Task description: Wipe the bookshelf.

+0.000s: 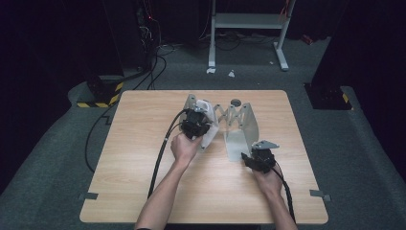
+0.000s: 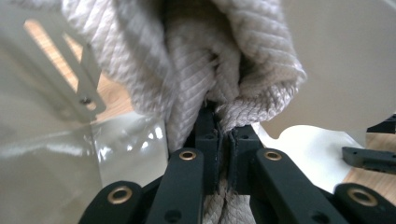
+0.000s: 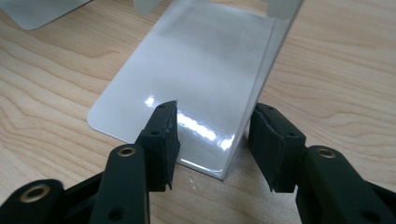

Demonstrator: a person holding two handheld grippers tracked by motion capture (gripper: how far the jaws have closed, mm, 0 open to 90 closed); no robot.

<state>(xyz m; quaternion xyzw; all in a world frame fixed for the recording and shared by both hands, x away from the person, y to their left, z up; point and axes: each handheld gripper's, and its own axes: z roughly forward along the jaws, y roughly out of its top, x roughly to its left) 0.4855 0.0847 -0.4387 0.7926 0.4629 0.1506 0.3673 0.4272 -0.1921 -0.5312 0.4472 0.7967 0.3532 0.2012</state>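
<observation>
From the high view, the left gripper [image 1: 195, 125] sits over the left end of the white metal rack [image 1: 239, 125] with a pale cloth [image 1: 207, 120] hanging from it, and the right gripper [image 1: 253, 159] is down at the rack's near right foot. Left gripper view: jaws are clenched tight on the cloth [image 2: 196, 70], right beside the rack's upright, so I'd lower slowly and spread it over the bar. Right gripper view: jaws are released, straddling the foot's upright edge [image 3: 252, 93], so squeeze there to pin the rack first.

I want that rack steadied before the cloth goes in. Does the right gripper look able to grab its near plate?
Probably yes: the right gripper stands open astride the white rack's upright near plate, with nothing between pads and plate.
</observation>
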